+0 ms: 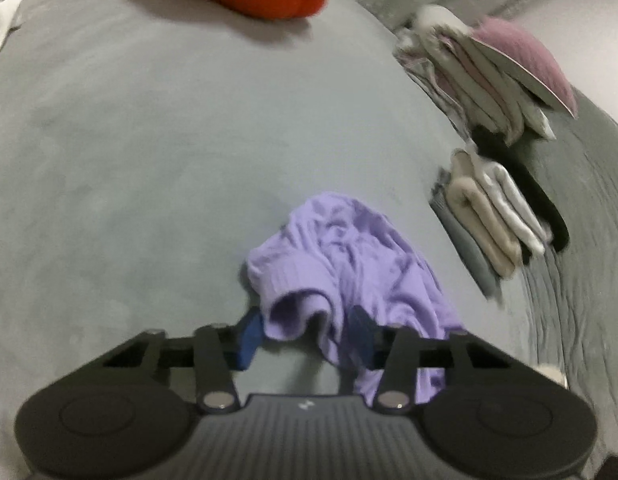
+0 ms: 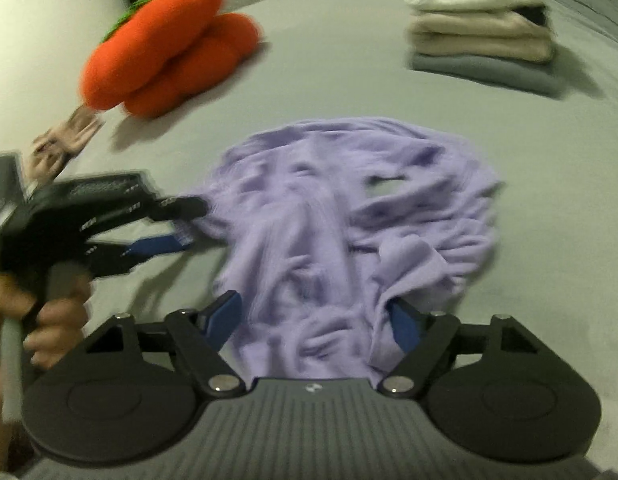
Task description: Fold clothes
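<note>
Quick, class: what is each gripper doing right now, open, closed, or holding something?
Left gripper: open, its fingers straddling an edge of the lilac garment.
Right gripper: open, the same garment bunched between its fingers.

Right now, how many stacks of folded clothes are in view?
2. The taller stack, topped by a pink item, lies far right on the bed; the lower stack sits just nearer the camera. Others may lie outside view.

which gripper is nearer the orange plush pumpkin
Left. In the right wrist view the left gripper sits at the lavender garment's left edge, just below the pumpkin. The right gripper is at the garment's near edge, farther away.
</note>
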The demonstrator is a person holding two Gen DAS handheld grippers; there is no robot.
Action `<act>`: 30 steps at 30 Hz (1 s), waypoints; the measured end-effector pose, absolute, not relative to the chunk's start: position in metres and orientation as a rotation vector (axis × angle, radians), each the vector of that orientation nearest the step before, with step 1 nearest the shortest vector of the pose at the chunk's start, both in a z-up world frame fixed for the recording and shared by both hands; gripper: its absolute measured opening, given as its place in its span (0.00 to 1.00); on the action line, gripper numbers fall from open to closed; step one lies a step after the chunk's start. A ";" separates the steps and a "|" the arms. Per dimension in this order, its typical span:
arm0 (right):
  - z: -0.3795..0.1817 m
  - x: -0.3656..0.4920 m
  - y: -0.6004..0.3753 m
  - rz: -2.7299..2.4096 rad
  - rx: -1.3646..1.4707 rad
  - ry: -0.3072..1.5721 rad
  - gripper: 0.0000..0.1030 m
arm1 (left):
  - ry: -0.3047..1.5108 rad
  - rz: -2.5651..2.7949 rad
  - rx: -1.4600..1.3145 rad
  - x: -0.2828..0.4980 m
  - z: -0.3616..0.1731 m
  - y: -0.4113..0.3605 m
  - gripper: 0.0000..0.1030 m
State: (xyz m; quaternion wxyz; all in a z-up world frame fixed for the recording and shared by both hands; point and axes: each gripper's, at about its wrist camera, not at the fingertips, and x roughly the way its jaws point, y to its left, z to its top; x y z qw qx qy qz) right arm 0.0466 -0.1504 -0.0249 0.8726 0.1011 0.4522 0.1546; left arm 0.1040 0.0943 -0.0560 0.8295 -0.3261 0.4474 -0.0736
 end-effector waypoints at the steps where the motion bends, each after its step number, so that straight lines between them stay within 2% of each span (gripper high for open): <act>1: -0.025 0.045 -0.144 0.342 0.193 0.942 0.72 | 0.947 -0.143 -0.701 0.104 -0.057 0.094 0.31; 3: -0.027 0.045 -0.136 0.346 0.150 0.939 0.65 | 0.936 -0.119 -0.701 0.105 -0.057 0.094 0.18; 5: -0.030 0.046 -0.130 0.338 0.105 0.935 0.57 | 0.915 -0.100 -0.668 0.103 -0.053 0.094 0.12; 8: -0.035 0.048 -0.122 0.326 0.038 0.929 0.41 | 0.884 -0.071 -0.618 0.102 -0.047 0.093 0.10; 10: -0.037 0.049 -0.119 0.316 0.010 0.923 0.16 | 0.862 -0.052 -0.585 0.101 -0.042 0.093 0.09; 13: -0.032 0.054 -0.136 0.292 0.070 0.910 0.12 | 0.799 -0.014 -0.480 0.098 -0.027 0.097 0.09; 30: -0.004 0.062 -0.173 0.194 0.198 0.828 0.11 | 0.669 0.153 -0.213 0.107 0.016 0.162 0.08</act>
